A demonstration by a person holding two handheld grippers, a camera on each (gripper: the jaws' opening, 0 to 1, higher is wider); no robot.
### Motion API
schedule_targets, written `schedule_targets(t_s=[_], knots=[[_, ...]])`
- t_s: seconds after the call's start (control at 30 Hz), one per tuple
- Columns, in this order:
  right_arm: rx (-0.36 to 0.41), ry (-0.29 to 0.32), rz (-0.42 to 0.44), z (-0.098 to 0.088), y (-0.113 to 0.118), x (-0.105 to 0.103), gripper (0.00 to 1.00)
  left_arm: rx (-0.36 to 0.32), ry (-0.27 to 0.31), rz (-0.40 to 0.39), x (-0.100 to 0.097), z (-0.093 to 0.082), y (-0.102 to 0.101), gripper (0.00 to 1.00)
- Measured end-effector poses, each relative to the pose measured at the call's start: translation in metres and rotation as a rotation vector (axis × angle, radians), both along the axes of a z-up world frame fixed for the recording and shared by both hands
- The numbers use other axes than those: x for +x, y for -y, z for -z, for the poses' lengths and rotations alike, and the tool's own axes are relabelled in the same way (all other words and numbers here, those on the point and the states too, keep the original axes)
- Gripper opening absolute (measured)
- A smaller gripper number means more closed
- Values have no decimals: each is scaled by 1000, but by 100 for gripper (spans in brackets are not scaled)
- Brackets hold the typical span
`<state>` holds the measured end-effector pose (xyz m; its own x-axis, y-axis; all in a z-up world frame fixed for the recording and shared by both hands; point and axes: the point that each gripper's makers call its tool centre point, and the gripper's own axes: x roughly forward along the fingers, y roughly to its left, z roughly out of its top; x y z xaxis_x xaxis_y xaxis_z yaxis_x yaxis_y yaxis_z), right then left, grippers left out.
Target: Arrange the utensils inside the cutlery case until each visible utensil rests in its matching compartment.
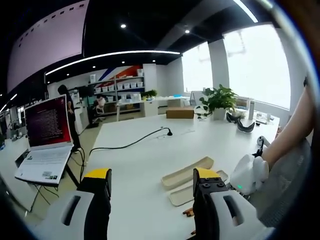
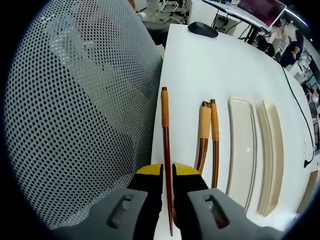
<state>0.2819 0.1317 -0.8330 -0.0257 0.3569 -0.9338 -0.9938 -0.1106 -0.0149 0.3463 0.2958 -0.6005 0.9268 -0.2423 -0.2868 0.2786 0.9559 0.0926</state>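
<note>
My right gripper (image 2: 168, 172) pinches one chopstick (image 2: 165, 150) at the table (image 2: 210, 65) edge — picking up is underway; next, carry it to the case tray (image 2: 242, 145) beside the other utensils (image 2: 207, 135). My left gripper (image 1: 152, 182) hangs open, empty.

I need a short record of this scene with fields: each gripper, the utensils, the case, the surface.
right gripper: shut on one chopstick
left gripper: open, holds nothing
other utensils: two wooden pieces lying side by side on the table, between chopstick and case
cutlery case: two beige halves, apart, nothing inside
surface: white table
nearby: mesh chair back, laptop
</note>
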Motion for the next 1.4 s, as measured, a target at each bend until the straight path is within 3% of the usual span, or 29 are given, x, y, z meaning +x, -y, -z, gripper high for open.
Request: schedule_targets(t_s=[0.6,1.4], knots=[[75,-48,43,0,0,1,0,6,-6,6,0,0,2,67],[95,-75,68,-8,-4,0,0,2,-3,1,0,-1,1,67]])
